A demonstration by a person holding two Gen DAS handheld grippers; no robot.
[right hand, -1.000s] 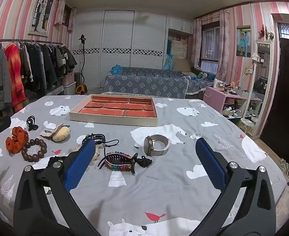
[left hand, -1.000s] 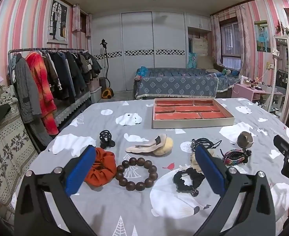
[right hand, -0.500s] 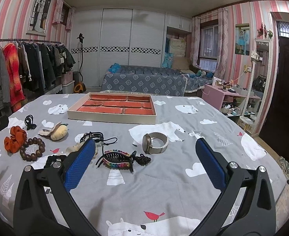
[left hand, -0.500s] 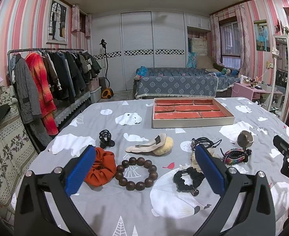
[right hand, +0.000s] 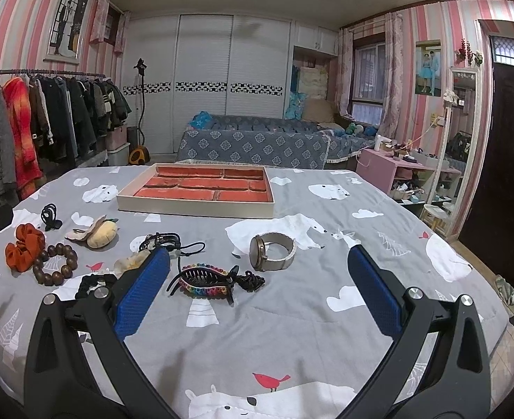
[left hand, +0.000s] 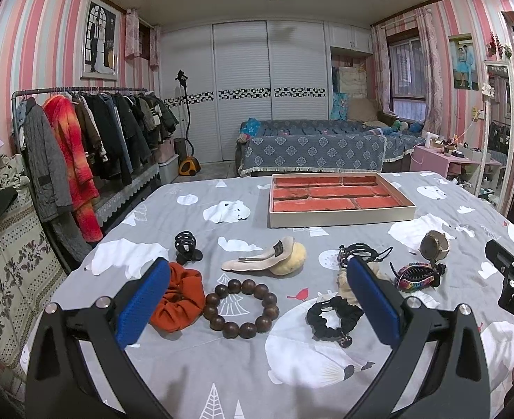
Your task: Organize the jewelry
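Observation:
A cream tray with red compartments (left hand: 340, 216) (right hand: 194, 209) stands at the far side of the grey printed cloth. Before it lie an orange scrunchie (left hand: 180, 296), a brown bead bracelet (left hand: 241, 309), a black claw clip (left hand: 186, 246), a beige and yellow hair clip (left hand: 267, 258), a black scrunchie (left hand: 332, 316), black cords (right hand: 166, 241), a rainbow claw clip (right hand: 204, 281) and a watch (right hand: 270, 253). My left gripper (left hand: 257, 300) is open and empty, near the bead bracelet. My right gripper (right hand: 258, 288) is open and empty, near the rainbow clip and watch.
A clothes rack (left hand: 82, 146) stands left of the table. A blue sofa (left hand: 312, 150) is behind it, and a pink side table (right hand: 396, 171) to the right. The table's right edge (right hand: 466, 269) drops to the floor.
Both views shift only slightly; the right gripper has drifted a little closer to the rainbow clip and watch. Nothing on the table has moved.

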